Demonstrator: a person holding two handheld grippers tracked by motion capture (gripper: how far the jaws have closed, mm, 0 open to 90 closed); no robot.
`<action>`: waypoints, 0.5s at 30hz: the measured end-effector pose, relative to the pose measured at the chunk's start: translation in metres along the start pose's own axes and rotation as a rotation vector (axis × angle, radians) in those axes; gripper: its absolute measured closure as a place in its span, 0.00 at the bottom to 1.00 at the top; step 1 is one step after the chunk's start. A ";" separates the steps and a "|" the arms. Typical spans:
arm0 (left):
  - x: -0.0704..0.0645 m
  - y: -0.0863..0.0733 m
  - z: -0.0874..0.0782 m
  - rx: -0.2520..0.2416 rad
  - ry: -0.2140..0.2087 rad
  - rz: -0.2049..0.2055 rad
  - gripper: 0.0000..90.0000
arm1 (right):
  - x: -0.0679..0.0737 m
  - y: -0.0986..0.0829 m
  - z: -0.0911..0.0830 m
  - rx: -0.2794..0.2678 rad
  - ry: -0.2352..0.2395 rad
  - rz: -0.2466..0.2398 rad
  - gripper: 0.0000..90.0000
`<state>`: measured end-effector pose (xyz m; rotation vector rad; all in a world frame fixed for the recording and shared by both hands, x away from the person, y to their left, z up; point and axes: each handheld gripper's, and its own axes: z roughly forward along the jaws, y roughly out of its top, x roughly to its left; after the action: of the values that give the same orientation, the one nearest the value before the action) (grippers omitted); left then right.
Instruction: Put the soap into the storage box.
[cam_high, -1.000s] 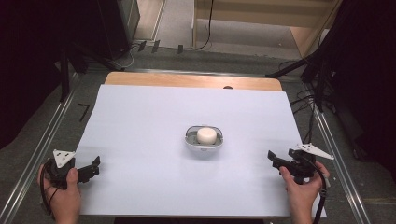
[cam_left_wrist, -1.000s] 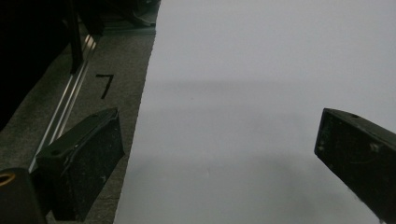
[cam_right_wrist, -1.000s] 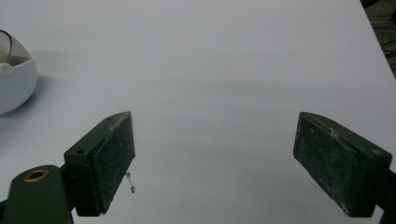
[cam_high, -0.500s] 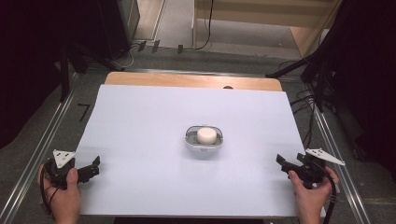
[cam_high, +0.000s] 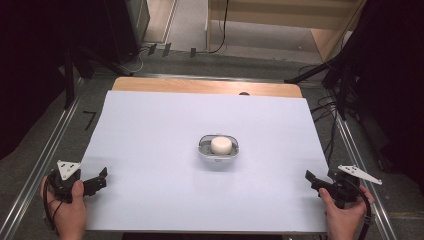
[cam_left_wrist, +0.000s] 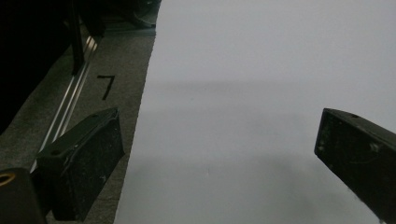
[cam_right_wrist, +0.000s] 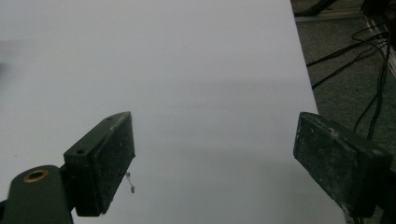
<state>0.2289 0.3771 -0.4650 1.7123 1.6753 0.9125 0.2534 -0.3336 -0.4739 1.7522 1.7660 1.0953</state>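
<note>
Resting at the near corners of the table (cam_high: 150, 130), both hands hold their tools low and well apart from each other. The left hand (cam_high: 70, 210) comes in from the bottom edge of the high view, fingers wrapped round the left gripper (cam_high: 100, 179), which lies over the table's near left edge and points inward across the white surface. In the left gripper view its jaws stand wide, with nothing between them, one over the grey floor beside the table and the other over the white top. The right hand (cam_high: 345, 212) mirrors it at the near right corner, gripping the right gripper (cam_high: 311, 179), whose tips sit just at the table's right edge and aim toward the left. The right gripper view shows its jaws spread wide too, with bare white surface between them. A small clear bowl (cam_high: 218, 148) stands near the middle of the table, holding a round white object (cam_high: 220, 144), well apart from both grippers.
</note>
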 end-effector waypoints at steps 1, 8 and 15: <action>0.000 0.000 0.000 0.000 -0.001 0.000 0.02 | -0.002 -0.001 -0.001 -0.001 0.001 -0.003 0.14; 0.000 0.000 0.000 0.002 0.000 0.001 0.02 | -0.011 -0.004 -0.006 -0.004 -0.009 0.005 0.14; 0.000 0.000 0.000 0.000 0.000 0.000 0.02 | -0.018 -0.007 -0.011 0.000 -0.013 0.010 0.14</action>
<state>0.2288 0.3771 -0.4650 1.7123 1.6754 0.9130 0.2426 -0.3534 -0.4763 1.7664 1.7515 1.0855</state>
